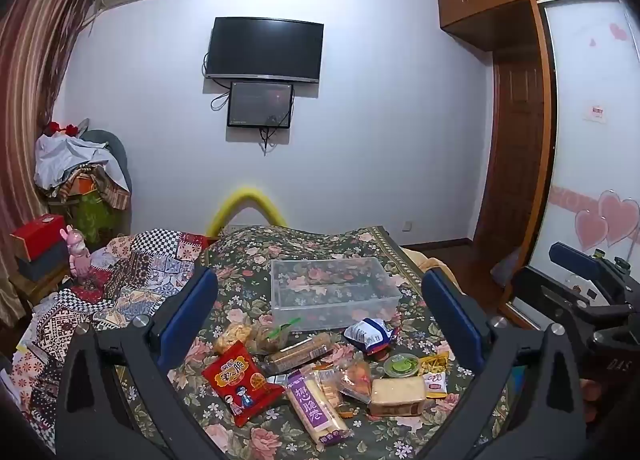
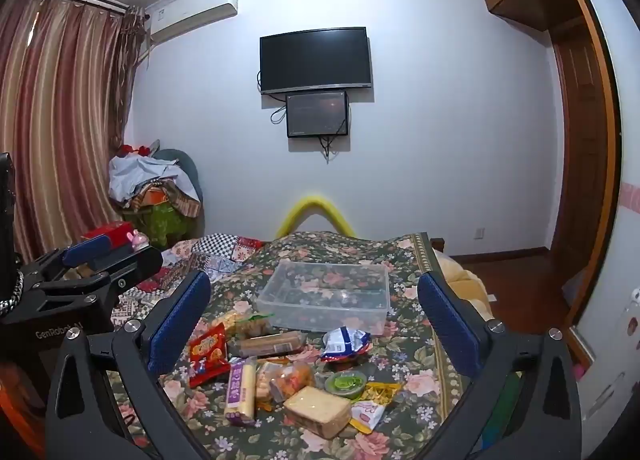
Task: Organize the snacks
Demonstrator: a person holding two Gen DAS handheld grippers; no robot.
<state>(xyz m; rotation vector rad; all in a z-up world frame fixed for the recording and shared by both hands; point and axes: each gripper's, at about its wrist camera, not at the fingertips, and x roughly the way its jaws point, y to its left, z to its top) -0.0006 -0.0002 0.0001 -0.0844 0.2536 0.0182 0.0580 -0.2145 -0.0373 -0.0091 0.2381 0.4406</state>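
Note:
Several snack packs lie in a pile on the floral bedspread [image 1: 280, 432]: a red bag [image 1: 240, 384], a purple-and-white wafer pack [image 1: 314, 406], a wrapped bread slice [image 1: 398, 392], a green cup [image 1: 401, 364], a blue-white bag [image 1: 370, 334] and a long biscuit pack [image 1: 300, 352]. Behind them stands a clear plastic box [image 1: 332, 292], with nothing in it. My left gripper [image 1: 320, 300] is open and holds nothing, above the pile. My right gripper [image 2: 314, 304] is also open and holds nothing, above the same pile [image 2: 288, 372] and box [image 2: 326, 296].
A patchwork quilt [image 1: 132, 280] covers the bed's left side. A pink toy [image 1: 78, 256] and red box [image 1: 38, 236] stand at the left. A wardrobe [image 1: 516, 139] and wooden floor are at the right. A wall TV [image 1: 264, 49] hangs ahead.

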